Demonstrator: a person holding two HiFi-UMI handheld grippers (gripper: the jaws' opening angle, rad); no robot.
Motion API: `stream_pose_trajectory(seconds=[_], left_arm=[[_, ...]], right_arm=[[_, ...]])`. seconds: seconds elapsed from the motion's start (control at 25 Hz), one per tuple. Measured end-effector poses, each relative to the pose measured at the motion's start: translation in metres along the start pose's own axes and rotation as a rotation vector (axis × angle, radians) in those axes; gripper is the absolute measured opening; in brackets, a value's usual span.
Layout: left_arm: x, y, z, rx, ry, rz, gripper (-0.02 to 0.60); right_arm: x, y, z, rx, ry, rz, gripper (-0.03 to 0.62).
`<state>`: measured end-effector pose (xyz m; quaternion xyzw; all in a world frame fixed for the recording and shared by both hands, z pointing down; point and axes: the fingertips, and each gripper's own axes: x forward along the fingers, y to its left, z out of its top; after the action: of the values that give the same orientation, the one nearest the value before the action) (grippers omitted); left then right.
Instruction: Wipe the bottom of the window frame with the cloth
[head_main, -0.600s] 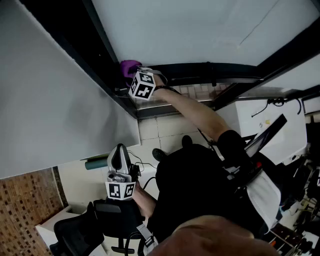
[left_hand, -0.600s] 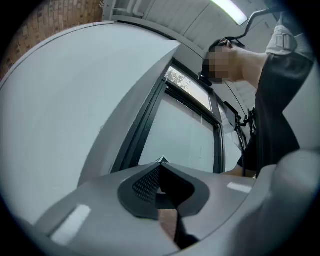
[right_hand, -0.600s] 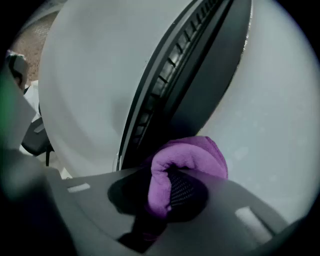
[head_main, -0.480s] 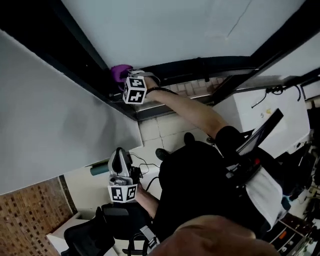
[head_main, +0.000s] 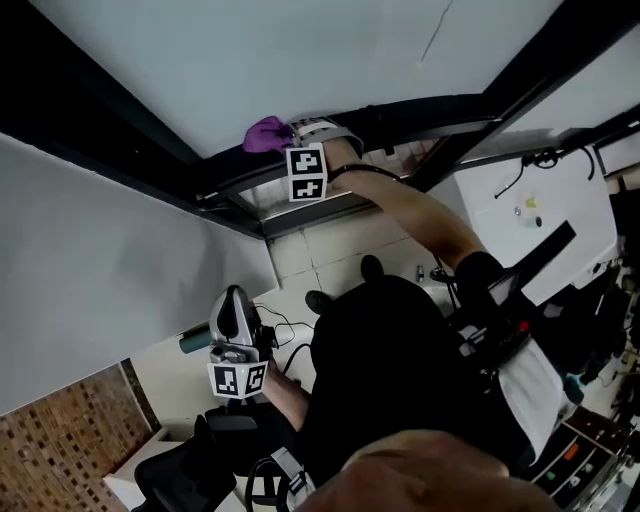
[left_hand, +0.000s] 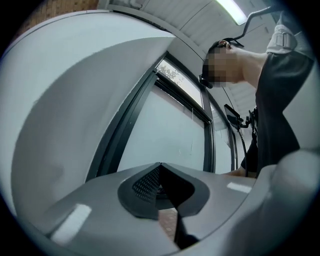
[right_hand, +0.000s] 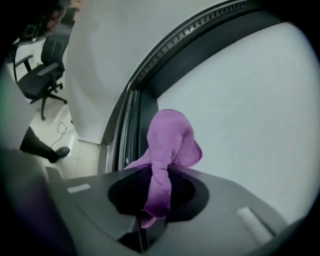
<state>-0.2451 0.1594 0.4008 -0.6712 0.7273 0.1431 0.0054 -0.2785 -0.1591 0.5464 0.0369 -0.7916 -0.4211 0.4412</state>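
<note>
While the head view shows only a purple cloth (head_main: 265, 133) bunched against the dark window frame (head_main: 420, 110), my right tongs' (right_hand: 157, 187) own view shows them clamped on its twisted tail, just beside the glass. My left tongs (left_hand: 160, 166) hang low, pressed together on nothing.

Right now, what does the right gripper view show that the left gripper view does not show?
Only the right gripper view shows the purple cloth, pinched in the shut jaws of the right gripper, plus an office chair and a shoe on the floor. Only the left gripper view shows the left gripper, shut on nothing, and a ceiling light. Both show the dark window frame and the pale glass.
</note>
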Motion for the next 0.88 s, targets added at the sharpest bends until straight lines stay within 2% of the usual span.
stream_pose_trajectory(seconds=[0.12,0.2,0.36,0.44,0.52,0.56,0.72,0.8,0.88], left_arm=[[0.011,-0.008,-0.003,-0.004,0.007,-0.028,0.002],[0.016,-0.014,-0.006,-0.008,0.011,-0.040,0.002],[0.018,-0.026,-0.008,-0.004,0.006,-0.049,0.002],[0.013,-0.025,-0.007,0.001,0.004,-0.044,0.002],[0.005,-0.017,-0.007,-0.002,0.005,-0.022,0.002],[0.001,-0.012,-0.008,-0.006,0.004,-0.004,0.002],[-0.016,0.002,-0.006,-0.017,-0.009,0.056,0.002],[-0.023,0.009,-0.002,-0.013,-0.021,0.071,0.002],[-0.029,0.015,0.002,-0.008,-0.031,0.083,0.002]], right_arm=[[-0.008,-0.012,-0.065,-0.080,0.179,-0.039,0.061],[-0.013,-0.015,-0.092,-0.124,0.259,-0.043,0.061],[-0.017,-0.009,-0.109,-0.179,0.350,0.010,0.060],[-0.021,-0.005,-0.111,-0.133,0.347,0.063,0.063],[-0.033,-0.003,-0.094,-0.019,0.256,0.126,0.067],[-0.043,-0.004,-0.075,0.065,0.167,0.164,0.067],[-0.072,-0.012,0.049,0.415,-0.277,0.314,0.069],[-0.059,-0.017,0.102,0.466,-0.363,0.302,0.069],[-0.026,-0.018,0.137,0.436,-0.339,0.244,0.069]])
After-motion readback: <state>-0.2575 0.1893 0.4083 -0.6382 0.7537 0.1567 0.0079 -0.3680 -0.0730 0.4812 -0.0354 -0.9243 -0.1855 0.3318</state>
